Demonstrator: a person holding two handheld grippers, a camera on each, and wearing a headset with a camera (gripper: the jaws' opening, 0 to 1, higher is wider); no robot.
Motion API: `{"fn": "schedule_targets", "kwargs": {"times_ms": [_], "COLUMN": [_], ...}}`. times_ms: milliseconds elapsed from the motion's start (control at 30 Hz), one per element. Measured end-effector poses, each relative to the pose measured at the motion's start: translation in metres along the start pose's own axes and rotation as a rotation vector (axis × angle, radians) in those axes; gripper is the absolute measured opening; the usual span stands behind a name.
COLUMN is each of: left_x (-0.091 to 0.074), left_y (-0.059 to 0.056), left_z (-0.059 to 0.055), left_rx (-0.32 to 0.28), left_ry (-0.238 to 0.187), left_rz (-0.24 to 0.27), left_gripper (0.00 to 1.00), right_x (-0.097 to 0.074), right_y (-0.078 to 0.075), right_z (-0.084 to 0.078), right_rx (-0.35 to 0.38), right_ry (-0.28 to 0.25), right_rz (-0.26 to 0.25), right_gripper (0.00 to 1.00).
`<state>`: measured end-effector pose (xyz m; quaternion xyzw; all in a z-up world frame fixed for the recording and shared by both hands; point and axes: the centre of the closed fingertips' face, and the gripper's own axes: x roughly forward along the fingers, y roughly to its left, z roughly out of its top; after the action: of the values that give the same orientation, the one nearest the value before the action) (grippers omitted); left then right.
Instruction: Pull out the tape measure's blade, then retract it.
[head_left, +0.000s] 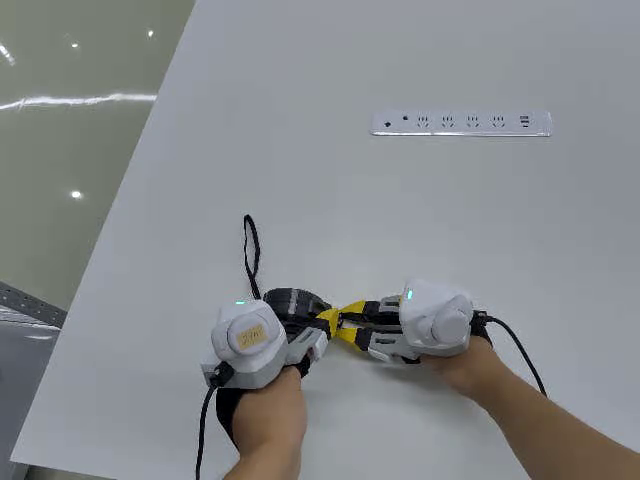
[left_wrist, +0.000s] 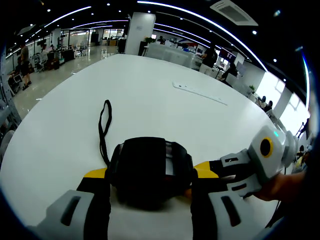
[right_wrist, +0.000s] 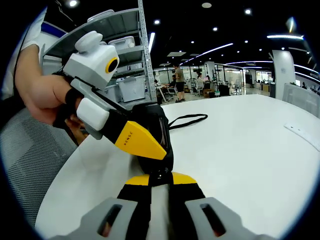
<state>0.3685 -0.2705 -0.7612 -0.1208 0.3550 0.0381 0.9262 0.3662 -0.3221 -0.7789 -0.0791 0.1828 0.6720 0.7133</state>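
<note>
The black tape measure rests on the white table, and its black strap trails away from me. My left gripper is shut on its case, with a yellow-tipped jaw on either side of the tape measure. From the right, my right gripper points at the case. In the right gripper view its jaws are pressed together against the lower edge of the tape measure, where the blade's tip sits. No length of blade shows outside the case.
A white power strip lies further back on the table, to the right. The table's left edge drops to a shiny floor. A cable runs from the right gripper across the table.
</note>
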Motion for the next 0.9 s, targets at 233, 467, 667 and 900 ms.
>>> {"fn": "schedule_targets", "kwargs": {"times_ms": [233, 467, 667, 900], "left_x": [-0.0003, 0.0002, 0.0002, 0.0018], "left_y": [0.0003, 0.0004, 0.0001, -0.0001], "left_z": [0.0001, 0.0, 0.0, 0.0007], "left_rx": [-0.001, -0.004, 0.001, 0.022], "left_ry": [-0.004, -0.005, -0.005, 0.009], "left_rz": [-0.001, -0.004, -0.006, -0.054], "left_gripper": [0.63, 0.63, 0.64, 0.65], "right_x": [0.0005, 0.0002, 0.0002, 0.0003], "right_y": [-0.0004, -0.0006, -0.0007, 0.0003], "right_z": [-0.0003, -0.0001, 0.0001, -0.0002], "right_rx": [-0.012, -0.012, -0.029, -0.037], "right_ry": [0.0, -0.003, -0.001, 0.007], "right_rz": [-0.001, -0.002, -0.002, -0.002], "right_gripper": [0.12, 0.13, 0.15, 0.15]}}
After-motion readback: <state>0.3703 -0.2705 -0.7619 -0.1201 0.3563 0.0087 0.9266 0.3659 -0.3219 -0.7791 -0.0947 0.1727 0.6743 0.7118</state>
